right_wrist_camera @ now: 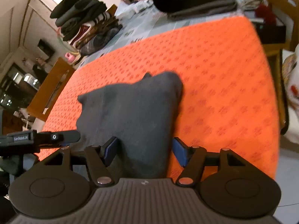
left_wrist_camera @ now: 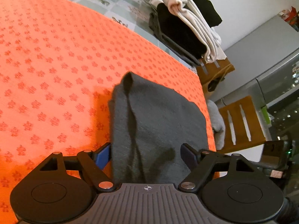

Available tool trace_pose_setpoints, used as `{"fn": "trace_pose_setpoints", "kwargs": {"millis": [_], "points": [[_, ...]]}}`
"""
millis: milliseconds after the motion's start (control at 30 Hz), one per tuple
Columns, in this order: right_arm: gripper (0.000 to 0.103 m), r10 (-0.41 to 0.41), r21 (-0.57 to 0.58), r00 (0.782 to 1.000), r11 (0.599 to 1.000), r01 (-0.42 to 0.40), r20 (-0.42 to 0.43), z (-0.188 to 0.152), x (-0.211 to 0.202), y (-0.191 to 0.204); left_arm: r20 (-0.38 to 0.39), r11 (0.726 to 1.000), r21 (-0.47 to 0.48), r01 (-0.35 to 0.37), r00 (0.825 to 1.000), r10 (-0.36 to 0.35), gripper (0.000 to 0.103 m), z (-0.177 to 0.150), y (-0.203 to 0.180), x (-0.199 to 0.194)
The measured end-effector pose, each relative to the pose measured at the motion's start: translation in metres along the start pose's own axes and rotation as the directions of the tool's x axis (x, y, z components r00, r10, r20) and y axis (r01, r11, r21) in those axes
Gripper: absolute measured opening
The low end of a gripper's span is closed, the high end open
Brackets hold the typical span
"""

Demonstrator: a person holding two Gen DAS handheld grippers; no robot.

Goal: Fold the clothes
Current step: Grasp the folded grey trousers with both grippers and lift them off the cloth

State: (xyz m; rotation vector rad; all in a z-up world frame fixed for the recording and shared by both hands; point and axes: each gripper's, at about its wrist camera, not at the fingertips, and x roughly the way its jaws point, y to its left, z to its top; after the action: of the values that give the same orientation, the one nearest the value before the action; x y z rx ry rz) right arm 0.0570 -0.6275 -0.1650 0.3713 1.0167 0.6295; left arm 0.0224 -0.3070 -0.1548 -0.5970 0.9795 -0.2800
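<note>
Your left gripper point(left_wrist_camera: 146, 155) stands wide over the near edge of a folded dark grey garment point(left_wrist_camera: 158, 123), its blue pads point(left_wrist_camera: 103, 157) either side of the cloth and not pressing it; your right gripper point(right_wrist_camera: 144, 152) is likewise wide, pads astride the same garment point(right_wrist_camera: 134, 112) at its near end, with nothing clamped. The garment lies flat on an orange cloth point(left_wrist_camera: 56, 56) patterned with small red flowers, near that cloth's edge, one fold ridge running up to a raised corner at the far end. From the right wrist view, your left gripper's black body point(right_wrist_camera: 37, 138) juts in at the left, just beside the garment. Beyond the orange cloth a pale checked tablecloth point(left_wrist_camera: 119, 1) covers the rest of the table. At its far side sits a stack of folded black and cream clothes point(left_wrist_camera: 186, 24); the right wrist view shows a second pile of dark and striped folded clothes point(right_wrist_camera: 84, 24) at the table's left end. Wooden chairs point(left_wrist_camera: 241, 123) stand at the table's sides. Behind them are pale walls, a panelled door point(right_wrist_camera: 28, 18) and a grey cabinet point(left_wrist_camera: 276, 78), its details blurred
</note>
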Motion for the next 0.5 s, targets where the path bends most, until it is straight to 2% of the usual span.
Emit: {"fn": "trace_pose_setpoints", "kwargs": {"millis": [100,167,233,333,500], "points": [[0.067,0.011,0.015,1.0,1.0,-0.011,0.016,-0.005,0.003,0.001,-0.005,1.0,0.002,0.0,1.0,0.0,0.072,-0.001,0.003,0.004],[0.049,0.028,0.023,0.999,0.999,-0.028,0.018,-0.006,0.003,0.001,-0.005,1.0,-0.016,0.012,1.0,-0.012,0.061,-0.001,0.005,0.003],[0.035,0.025,0.024,0.999,0.999,-0.026,0.024,-0.005,-0.001,0.005,0.003,0.999,-0.025,0.023,1.0,-0.023,0.045,-0.001,0.005,0.0],[0.027,0.015,0.018,0.999,1.0,-0.015,0.043,0.001,-0.012,0.015,0.016,0.998,-0.04,0.046,0.999,-0.045,0.037,0.001,0.003,-0.005],[0.025,0.016,0.015,0.994,1.0,-0.018,0.111,0.02,-0.037,0.03,0.067,0.992,-0.049,0.118,0.991,-0.115,0.035,0.016,-0.011,-0.02]]}}
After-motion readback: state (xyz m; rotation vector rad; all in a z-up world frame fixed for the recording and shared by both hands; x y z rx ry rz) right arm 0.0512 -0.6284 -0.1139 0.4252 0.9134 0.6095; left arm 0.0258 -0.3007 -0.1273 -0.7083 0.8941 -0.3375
